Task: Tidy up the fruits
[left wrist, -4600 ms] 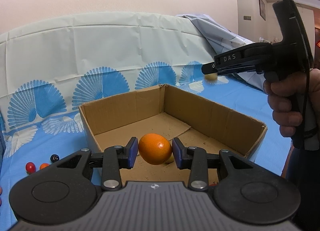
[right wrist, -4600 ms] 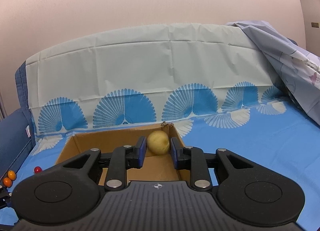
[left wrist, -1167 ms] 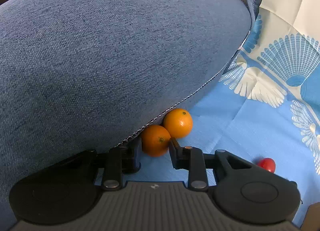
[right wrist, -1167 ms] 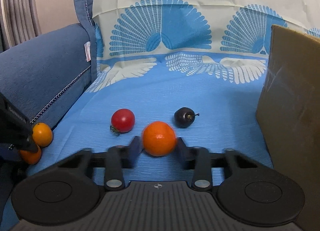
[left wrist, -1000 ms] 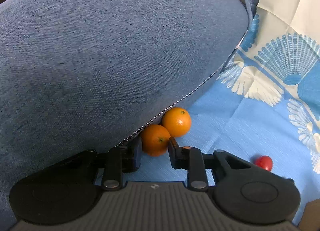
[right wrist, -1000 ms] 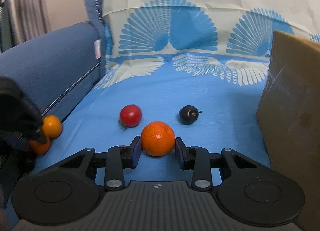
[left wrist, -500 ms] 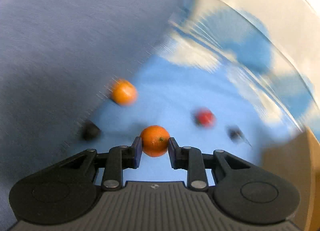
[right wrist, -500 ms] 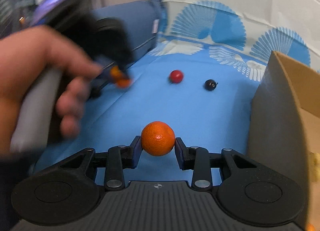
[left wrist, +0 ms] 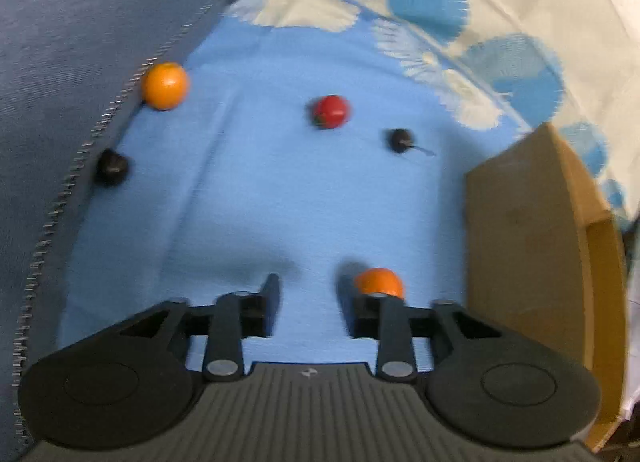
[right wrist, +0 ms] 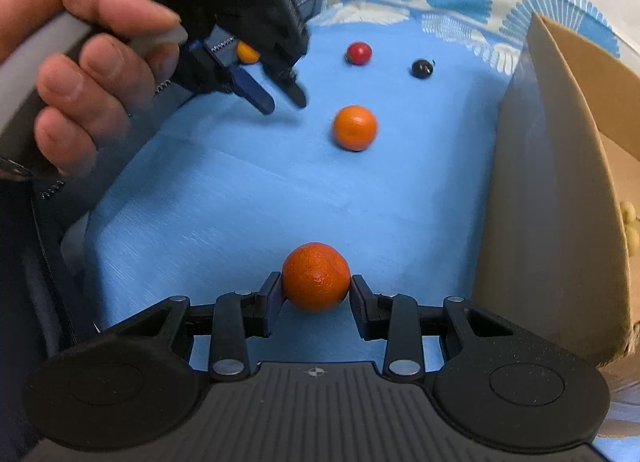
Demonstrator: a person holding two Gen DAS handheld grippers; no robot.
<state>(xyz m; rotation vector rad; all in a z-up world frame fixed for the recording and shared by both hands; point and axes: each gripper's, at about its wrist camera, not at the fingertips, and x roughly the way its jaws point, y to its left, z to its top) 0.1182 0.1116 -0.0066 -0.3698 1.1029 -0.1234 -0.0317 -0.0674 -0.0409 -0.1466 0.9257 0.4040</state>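
Observation:
My left gripper (left wrist: 308, 304) is open and empty above the blue cloth. A small orange (left wrist: 378, 282) lies on the cloth just beyond its right finger; it also shows in the right wrist view (right wrist: 355, 128). My right gripper (right wrist: 315, 302) is shut on a darker orange (right wrist: 316, 276), held above the cloth beside the cardboard box (right wrist: 560, 190). The left gripper (right wrist: 280, 96) shows open in the right wrist view. Another orange (left wrist: 165, 85) rests against the blue cushion (left wrist: 80, 42). A red fruit (left wrist: 330, 111) and two dark fruits (left wrist: 400, 140) (left wrist: 112, 168) lie farther off.
The cardboard box (left wrist: 532, 246) stands at the right, with pale yellow fruit (right wrist: 628, 222) inside. A blue and white fan-patterned sheet (left wrist: 460, 22) covers the back. The person's hand (right wrist: 80, 62) holds the left gripper at the upper left of the right wrist view.
My left gripper has opened and the small orange it held now lies on the cloth outside the box. My right gripper has kept its orange and moved nearer the box.

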